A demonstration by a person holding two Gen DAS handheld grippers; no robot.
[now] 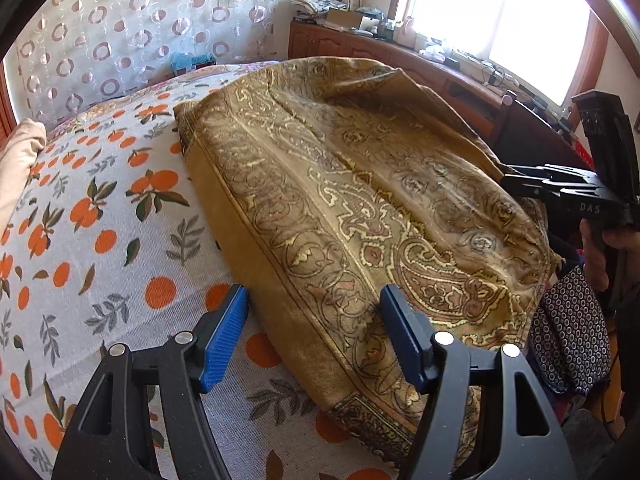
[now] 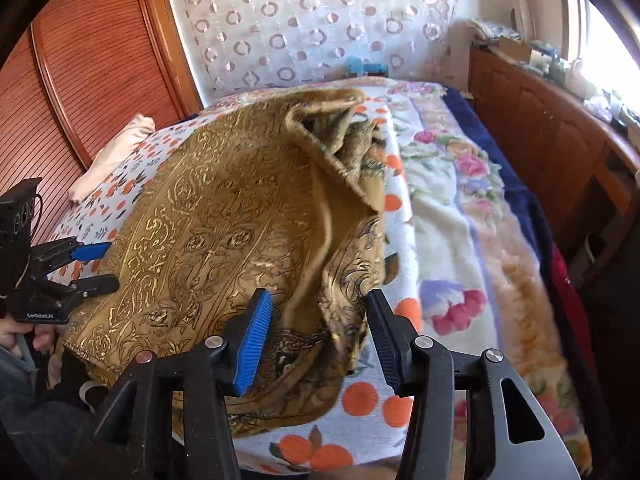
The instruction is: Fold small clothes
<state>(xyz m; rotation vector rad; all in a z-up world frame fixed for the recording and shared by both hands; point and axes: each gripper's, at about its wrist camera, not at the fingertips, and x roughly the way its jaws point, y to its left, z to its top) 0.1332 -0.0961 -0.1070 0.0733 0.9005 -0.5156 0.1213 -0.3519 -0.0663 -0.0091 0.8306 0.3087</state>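
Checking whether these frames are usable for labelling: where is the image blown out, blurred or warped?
Left wrist view: the window is blown out white, and the fisheye bends the bed and darkens the corners. Right wrist view: the blanket smears toward the right edge, the cloth glints but stays readable, and the window strip at top right is overexposed.

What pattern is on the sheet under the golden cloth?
Orange fruits with green leaves on white sheet; clearest in the left wrist view.
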